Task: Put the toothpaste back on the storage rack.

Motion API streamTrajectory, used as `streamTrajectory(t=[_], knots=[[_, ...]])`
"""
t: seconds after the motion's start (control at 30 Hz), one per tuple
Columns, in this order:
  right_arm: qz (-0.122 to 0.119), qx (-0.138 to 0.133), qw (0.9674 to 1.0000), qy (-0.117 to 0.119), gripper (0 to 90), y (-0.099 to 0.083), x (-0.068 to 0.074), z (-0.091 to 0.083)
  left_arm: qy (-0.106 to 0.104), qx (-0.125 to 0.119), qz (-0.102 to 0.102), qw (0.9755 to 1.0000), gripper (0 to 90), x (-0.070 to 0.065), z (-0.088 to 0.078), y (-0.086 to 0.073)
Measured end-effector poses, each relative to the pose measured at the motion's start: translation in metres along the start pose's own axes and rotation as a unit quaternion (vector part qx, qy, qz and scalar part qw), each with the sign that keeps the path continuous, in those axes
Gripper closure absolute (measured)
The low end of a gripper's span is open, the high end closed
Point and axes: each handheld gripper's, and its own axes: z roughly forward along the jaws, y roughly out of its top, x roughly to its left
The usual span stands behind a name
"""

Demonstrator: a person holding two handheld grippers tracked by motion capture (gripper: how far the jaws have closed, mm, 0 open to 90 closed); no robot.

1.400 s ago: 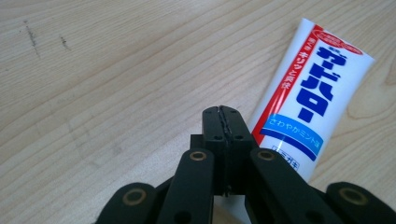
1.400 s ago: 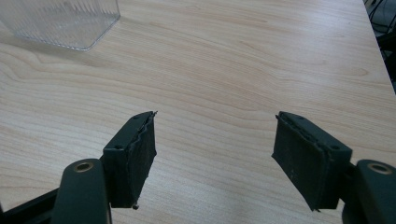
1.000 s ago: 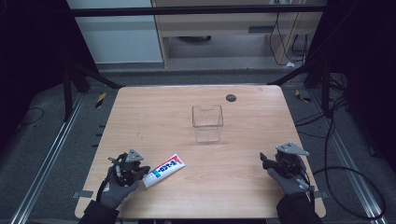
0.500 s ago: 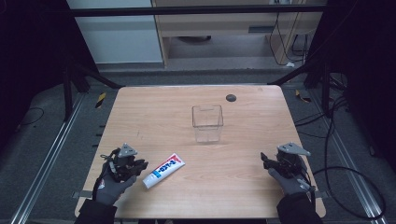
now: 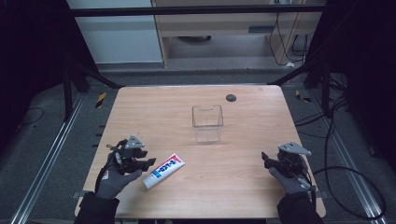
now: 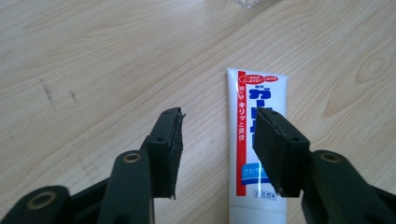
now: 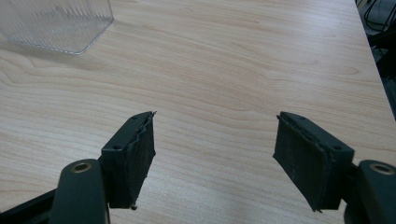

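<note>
— What stands past the far edge of the wooden table [image 5: 252, 116]?
— A pale cabinet [image 5: 119, 35] at far left, a light wood shelf unit [image 5: 224, 28] beside it — cables [image 5: 287, 35] hang at its right.
— The floor?
— Dark grey carpet [image 5: 42, 154], with metal rails [image 5: 44, 170] on both sides.

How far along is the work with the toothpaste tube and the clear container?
Nothing looks done: the toothpaste tube lies flat on the table, apart from the clear container. In hand: the left gripper is over the tube, jaws just opened, not pressing it. The right gripper is open. Left, probably: gripping and moving the tube.
</note>
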Motion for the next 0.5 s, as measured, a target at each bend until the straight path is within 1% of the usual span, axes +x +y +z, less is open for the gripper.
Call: streamTrajectory(t=[0.03,0.07,0.13,0.23,0.27,0.5], knots=[[-0.001,-0.001,1.0000,-0.001,28.6,0.000,0.000,-0.001,-0.003,0.009,0.006,0.9999,46.9,-0.003,0.005,0.004],[-0.001,-0.001,1.0000,-0.001,28.6,0.000,0.000,-0.001,-0.003,0.009,0.006,0.9999,46.1,-0.003,0.005,0.004],[-0.003,-0.002,1.0000,-0.003,28.5,0.001,0.000,-0.001,-0.006,0.021,0.015,0.9996,44.5,-0.005,0.010,0.008],[-0.002,-0.001,1.0000,-0.002,28.5,0.001,0.001,-0.001,-0.009,0.026,0.016,0.9995,44.0,-0.006,0.012,0.010],[-0.002,0.000,1.0000,-0.002,28.5,0.001,0.000,-0.001,-0.010,0.031,0.022,0.9992,43.4,-0.007,0.014,0.012],[-0.003,0.001,1.0000,-0.003,28.4,0.001,0.000,-0.001,-0.011,0.056,0.035,0.9978,40.4,-0.014,0.023,0.021]])
